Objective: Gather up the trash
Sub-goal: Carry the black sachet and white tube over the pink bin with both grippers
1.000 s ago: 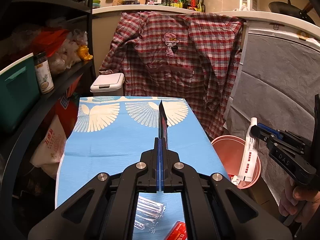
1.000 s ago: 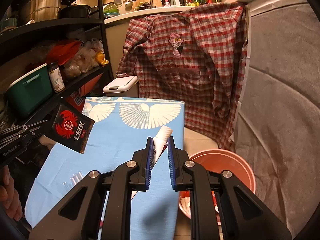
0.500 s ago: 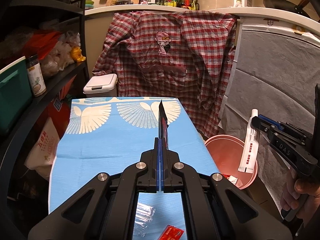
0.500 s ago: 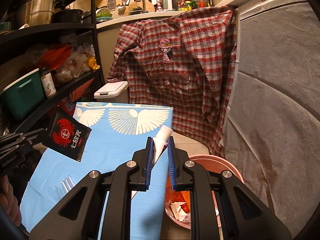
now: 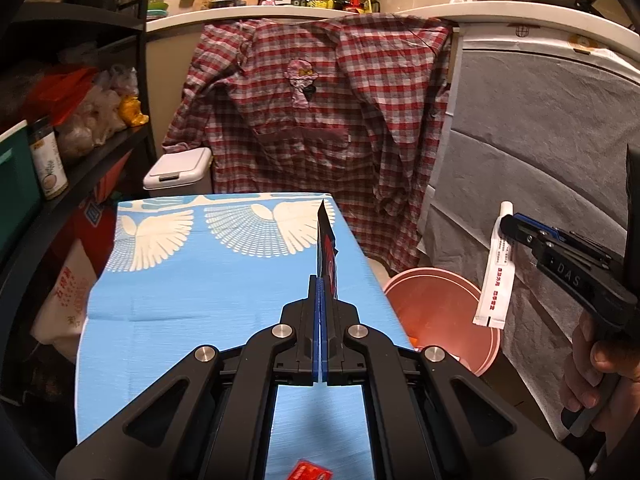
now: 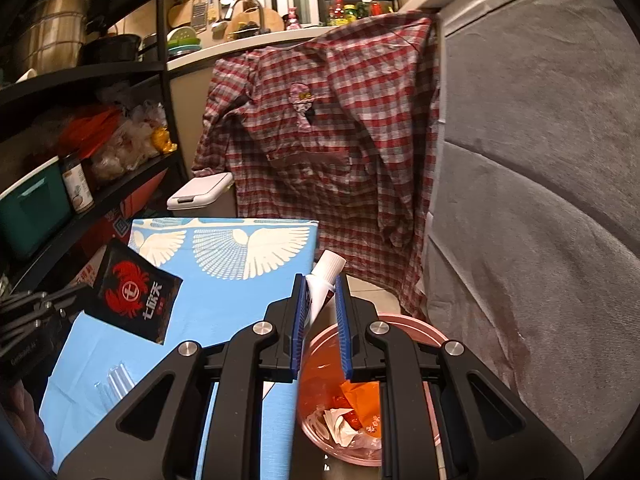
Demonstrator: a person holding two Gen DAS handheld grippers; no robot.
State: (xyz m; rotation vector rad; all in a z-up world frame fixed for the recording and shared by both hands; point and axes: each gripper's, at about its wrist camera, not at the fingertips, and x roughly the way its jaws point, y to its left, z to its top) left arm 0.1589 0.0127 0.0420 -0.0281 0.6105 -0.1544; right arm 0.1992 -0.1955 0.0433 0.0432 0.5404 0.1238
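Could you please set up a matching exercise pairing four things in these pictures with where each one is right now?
1. white squeeze tube
2. black sachet with a red crab print
3. pink round plastic bin
4. red plaid shirt

a. draped over the counter edge
b. on the floor beside the blue cloth
c. in the left gripper
d. in the right gripper

Pairs: 1-d, 2-c, 3-b, 4-a

The left gripper (image 5: pixel 321 280) pinched a dark packet (image 5: pixel 326 246) edge-on above the blue-covered surface (image 5: pixel 200 292). To the right, the right gripper (image 5: pixel 510 222) held a white tube (image 5: pixel 495 280) over the pink bin (image 5: pixel 440 304). A red wrapper (image 5: pixel 310 471) lay near.
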